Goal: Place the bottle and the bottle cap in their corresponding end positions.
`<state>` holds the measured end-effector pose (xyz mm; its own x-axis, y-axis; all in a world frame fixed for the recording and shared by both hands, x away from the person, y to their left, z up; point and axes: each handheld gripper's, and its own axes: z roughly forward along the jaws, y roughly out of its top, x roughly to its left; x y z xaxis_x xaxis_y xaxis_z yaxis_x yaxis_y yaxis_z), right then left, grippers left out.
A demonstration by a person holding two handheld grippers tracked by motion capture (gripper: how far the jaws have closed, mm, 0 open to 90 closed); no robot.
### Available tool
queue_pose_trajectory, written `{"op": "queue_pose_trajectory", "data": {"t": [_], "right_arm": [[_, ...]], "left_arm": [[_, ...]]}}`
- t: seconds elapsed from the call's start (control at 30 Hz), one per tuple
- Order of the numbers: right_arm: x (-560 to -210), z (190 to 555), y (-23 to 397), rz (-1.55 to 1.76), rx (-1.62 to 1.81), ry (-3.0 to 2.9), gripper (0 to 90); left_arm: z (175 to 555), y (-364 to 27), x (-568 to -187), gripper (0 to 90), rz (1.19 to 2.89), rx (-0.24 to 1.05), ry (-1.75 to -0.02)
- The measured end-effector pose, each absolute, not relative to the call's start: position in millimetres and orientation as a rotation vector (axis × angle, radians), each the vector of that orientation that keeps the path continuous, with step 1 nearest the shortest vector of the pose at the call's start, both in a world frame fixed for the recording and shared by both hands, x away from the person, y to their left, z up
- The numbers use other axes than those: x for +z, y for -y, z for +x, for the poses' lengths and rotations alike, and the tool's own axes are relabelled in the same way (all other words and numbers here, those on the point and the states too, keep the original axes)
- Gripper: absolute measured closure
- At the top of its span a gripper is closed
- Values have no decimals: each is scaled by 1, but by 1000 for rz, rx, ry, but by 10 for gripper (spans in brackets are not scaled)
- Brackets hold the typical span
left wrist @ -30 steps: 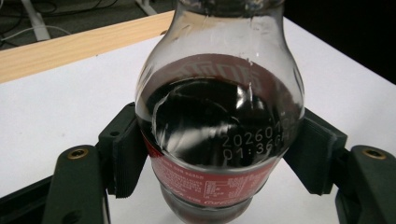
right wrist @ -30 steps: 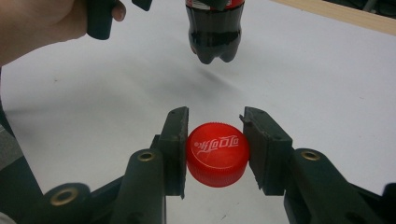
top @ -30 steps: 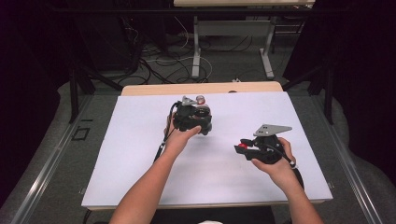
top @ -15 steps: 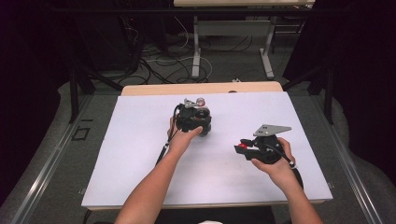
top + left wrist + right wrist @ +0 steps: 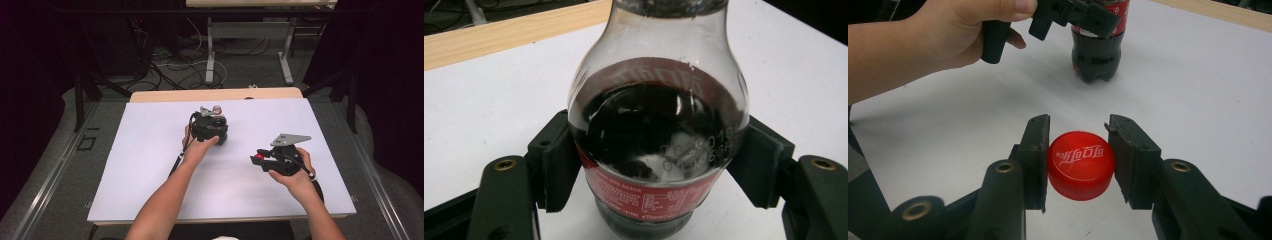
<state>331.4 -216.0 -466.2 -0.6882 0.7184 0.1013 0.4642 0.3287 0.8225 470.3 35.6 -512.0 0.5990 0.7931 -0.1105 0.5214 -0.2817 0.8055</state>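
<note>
A clear cola bottle [image 5: 659, 135] with dark liquid and a red label stands upright, open at the neck, with my left gripper [image 5: 659, 170] shut on its body at the label. From above, the bottle's neck [image 5: 217, 109] pokes out past the left gripper [image 5: 209, 127] at mid-table. In the right gripper view the bottle [image 5: 1095, 50] has its base at or just above the white sheet; I cannot tell if it touches. My right gripper [image 5: 1079, 150] is shut on the red cap [image 5: 1080, 164], held level off to the right [image 5: 258, 157].
A white sheet [image 5: 150, 170] covers the table, with a wooden edge [image 5: 165, 95] at the far side. Both forearms come in from the near edge. Cables and table legs [image 5: 210, 55] lie on the floor beyond.
My left gripper has sunk a little toward the table with the bottle in it. The right gripper and the cap have stayed put.
</note>
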Motion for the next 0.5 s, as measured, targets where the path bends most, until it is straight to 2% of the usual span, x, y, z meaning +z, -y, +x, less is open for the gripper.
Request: {"op": "queue_pose_trajectory", "data": {"t": [0.5], "right_arm": [[-468, 331, 211, 1052, 1273, -2333, 616]], "left_arm": [[462, -32, -517, 290, 1969, 446, -998]]}}
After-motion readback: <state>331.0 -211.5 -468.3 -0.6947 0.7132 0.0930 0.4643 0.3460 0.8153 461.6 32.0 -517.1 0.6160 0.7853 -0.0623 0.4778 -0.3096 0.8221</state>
